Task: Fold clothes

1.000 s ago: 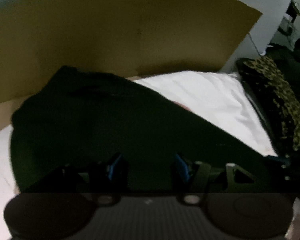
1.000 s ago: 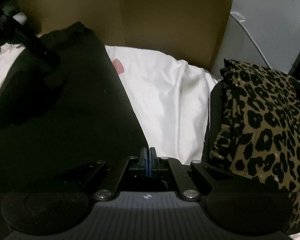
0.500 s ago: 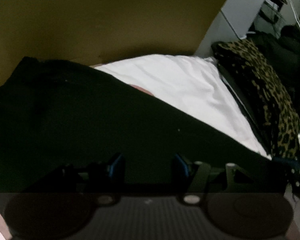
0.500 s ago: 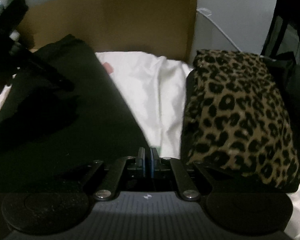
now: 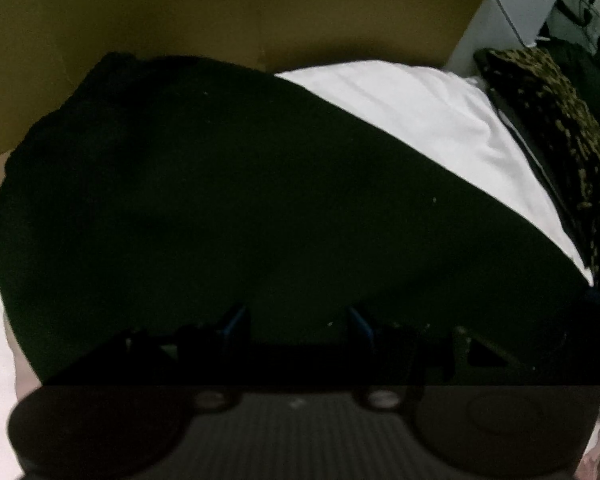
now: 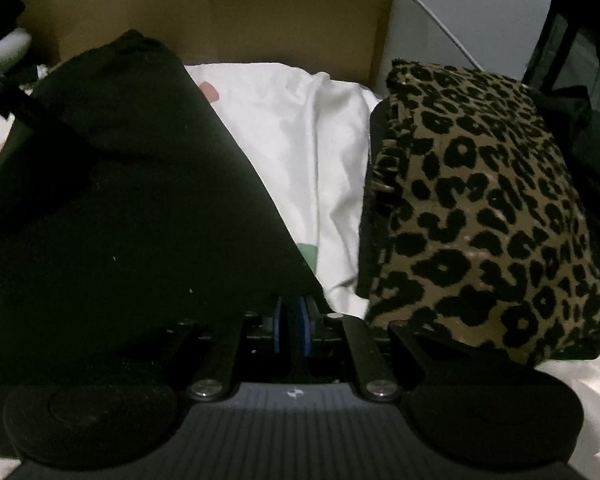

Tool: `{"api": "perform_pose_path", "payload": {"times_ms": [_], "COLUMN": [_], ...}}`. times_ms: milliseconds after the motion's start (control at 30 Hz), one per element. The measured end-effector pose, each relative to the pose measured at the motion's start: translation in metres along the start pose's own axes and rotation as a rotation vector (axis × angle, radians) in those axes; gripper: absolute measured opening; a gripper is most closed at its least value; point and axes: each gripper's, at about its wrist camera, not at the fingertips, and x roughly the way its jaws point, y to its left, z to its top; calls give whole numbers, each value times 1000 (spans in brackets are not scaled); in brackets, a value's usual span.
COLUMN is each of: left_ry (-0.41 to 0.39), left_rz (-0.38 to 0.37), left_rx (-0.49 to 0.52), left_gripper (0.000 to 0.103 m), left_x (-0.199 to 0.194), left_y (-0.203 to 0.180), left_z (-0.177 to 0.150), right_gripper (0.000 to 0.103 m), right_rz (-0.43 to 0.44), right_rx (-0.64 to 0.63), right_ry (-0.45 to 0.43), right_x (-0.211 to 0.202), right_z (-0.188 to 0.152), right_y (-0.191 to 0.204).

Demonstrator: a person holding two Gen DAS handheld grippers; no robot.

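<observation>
A black garment point(image 5: 240, 200) lies spread flat on a white sheet point(image 5: 420, 112) and fills most of the left wrist view. My left gripper point(image 5: 296, 316) hovers low over its near part, fingers wide apart and nothing between them. In the right wrist view the same black garment point(image 6: 120, 220) covers the left half, its straight right edge running down to my right gripper point(image 6: 291, 308). The blue pads point(image 6: 305, 320) stand a narrow gap apart at the garment's near corner, and the cloth edge lies over their tips.
A folded leopard-print garment point(image 6: 480, 200) sits on a dark stack at the right, close to my right gripper, and also shows as leopard print point(image 5: 560, 132) at the right of the left wrist view. A cardboard panel point(image 6: 260, 12) stands behind the white sheet point(image 6: 300, 140). Dark furniture fills the far right.
The right gripper's pads, pressed together one second ago, have parted to a narrow gap. The right view has swung right, bringing the leopard stack closer. The left gripper stayed open, drifting over the black garment.
</observation>
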Motion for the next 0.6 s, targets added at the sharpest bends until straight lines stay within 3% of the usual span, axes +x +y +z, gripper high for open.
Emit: {"api": "perform_pose_path", "payload": {"times_ms": [167, 367, 500, 600], "left_ry": [-14, -48, -15, 6], "left_rz": [34, 106, 94, 105], "left_rx": [-1, -48, -150, -133], "left_gripper": [58, 59, 59, 58], "left_x": [-8, -17, -9, 1], "left_y": [19, 63, 91, 93], "left_z": [5, 17, 19, 18], "right_gripper": [16, 26, 27, 27], "right_rz": [26, 26, 25, 41], "right_rx": [42, 38, 39, 70], "right_ry": [-15, -24, 5, 14], "right_x": [-5, 6, 17, 20], "right_z": [9, 19, 19, 19], "right_y": [2, 8, 8, 3]}}
